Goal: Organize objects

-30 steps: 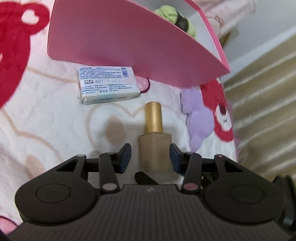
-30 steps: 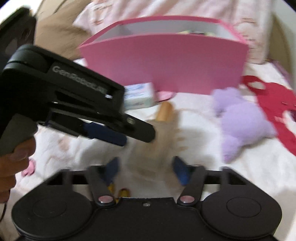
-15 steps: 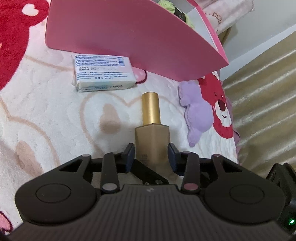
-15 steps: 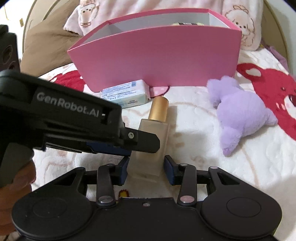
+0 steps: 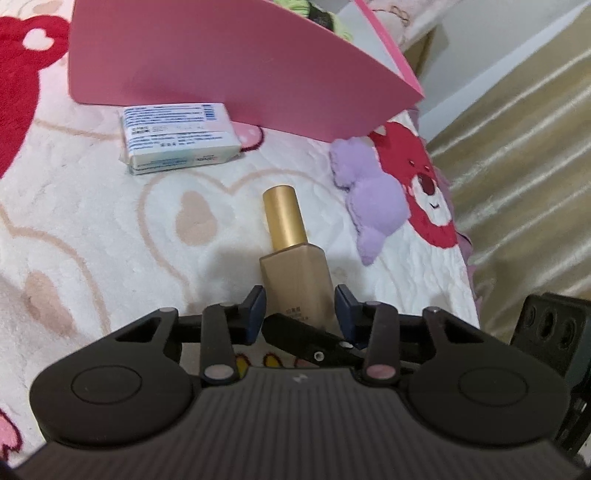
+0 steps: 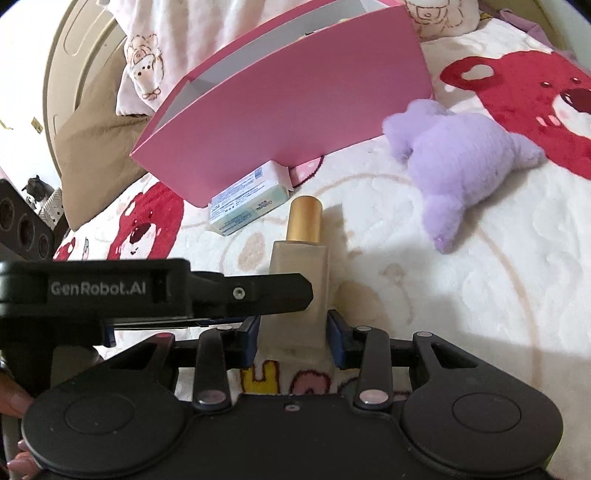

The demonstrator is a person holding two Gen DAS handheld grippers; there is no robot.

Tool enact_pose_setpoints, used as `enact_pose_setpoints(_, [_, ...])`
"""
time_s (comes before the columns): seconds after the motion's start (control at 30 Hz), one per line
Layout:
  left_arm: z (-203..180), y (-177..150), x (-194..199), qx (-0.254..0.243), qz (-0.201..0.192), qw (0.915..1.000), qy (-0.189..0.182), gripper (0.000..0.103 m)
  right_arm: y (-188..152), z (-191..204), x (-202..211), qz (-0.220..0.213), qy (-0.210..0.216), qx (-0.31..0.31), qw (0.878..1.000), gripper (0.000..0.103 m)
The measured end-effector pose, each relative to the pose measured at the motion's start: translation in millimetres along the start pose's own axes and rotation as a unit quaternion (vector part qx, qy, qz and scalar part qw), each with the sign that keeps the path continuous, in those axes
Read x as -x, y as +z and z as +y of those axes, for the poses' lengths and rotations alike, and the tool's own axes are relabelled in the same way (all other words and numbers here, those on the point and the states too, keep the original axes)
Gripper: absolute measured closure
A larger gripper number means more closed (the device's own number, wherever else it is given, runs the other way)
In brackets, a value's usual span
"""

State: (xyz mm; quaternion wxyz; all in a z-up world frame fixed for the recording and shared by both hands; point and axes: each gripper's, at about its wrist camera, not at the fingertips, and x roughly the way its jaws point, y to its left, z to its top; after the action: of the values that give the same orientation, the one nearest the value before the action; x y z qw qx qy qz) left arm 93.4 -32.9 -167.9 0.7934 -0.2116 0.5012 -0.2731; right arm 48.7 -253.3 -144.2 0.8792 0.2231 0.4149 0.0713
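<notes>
the pink box's [image 6: 295,107] contents are mostly hidden, only green yarn [image 5: 325,14] peeks over its rim. print on the soap packet [image 5: 177,138] in front of the box is unreadable. "genrobot.ai" marks the left gripper [image 5: 299,308]. both it and the right gripper [image 6: 293,334] have just been closing, and now clamp the upright gold-capped bottle [image 5: 291,266] near the box.

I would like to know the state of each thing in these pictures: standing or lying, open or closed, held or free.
Bottle: upright on the blanket, gold cap on, gripped low on its body by both claws.
Left claw: shut on the bottle, jaws just closing.
Right claw: shut on the bottle, jaws just closing.
Pink box: open at the top, standing.
Soap packet: lying flat, wrapped, free.
Purple plush toy: lying free.
</notes>
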Motion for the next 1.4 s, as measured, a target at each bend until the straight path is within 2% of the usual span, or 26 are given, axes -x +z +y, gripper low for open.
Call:
enact_pose_setpoints(0.1, [0.0,-3.5,1.1,0.019,0.009,0.9998,-0.007,0.064,-6.7,24.6,2.5,-0.001,-0.023,0.057,0.998,0.060])
enact_pose_setpoints(0.23, [-8.0,-6.4,10.8,0.013,0.005,0.9999,-0.003,0.064,0.0,24.0,12.2,0.006,-0.008,0.047,0.999,0.060])
enact_pose_setpoints(0.4, [-27.5,1.5,32.5,-0.012,-0.010,0.9999,-0.007,0.064,16.2,38.3,27.7,0.001,0.005,0.075,0.997,0.060])
enact_pose_setpoints(0.67, [-53.7,22.5,76.3,-0.011,-0.026,0.9994,-0.019,0.064,47.1,70.2,64.6,-0.016,0.012,0.124,0.992,0.061])
enact_pose_setpoints(0.77, [-58.7,39.3,101.2,-0.007,-0.033,0.9991,-0.024,0.066,67.7,84.9,77.0,-0.019,0.030,0.152,0.988,0.061])
enact_pose_setpoints(0.87, [-67.9,59.5,125.5,-0.013,-0.057,0.9980,-0.022,0.066,97.0,101.1,87.4,-0.022,0.047,0.193,0.980,0.061])
enact_pose_setpoints(1.0, [-83.2,86.3,157.9,-0.024,-0.114,0.9931,-0.010,0.064,140.0,128.9,98.2,-0.037,0.054,0.207,0.976,0.061])
enact_pose_setpoints(1.1, [-88.3,110.7,174.8,-0.026,-0.141,0.9897,-0.005,0.063,167.6,150.8,100.8,-0.050,0.057,0.233,0.969,0.061])
enact_pose_setpoints(1.27, [-79.3,151.2,178.1,0.013,-0.135,0.9906,0.020,0.063,205.6,173.4,83.2,-0.046,0.061,0.259,0.963,0.062])
enact_pose_setpoints(1.4, [-68.9,176.1,167.5,0.034,-0.126,0.9897,0.059,0.063,223.7,170.3,57.6,-0.038,0.081,0.241,0.967,0.062])
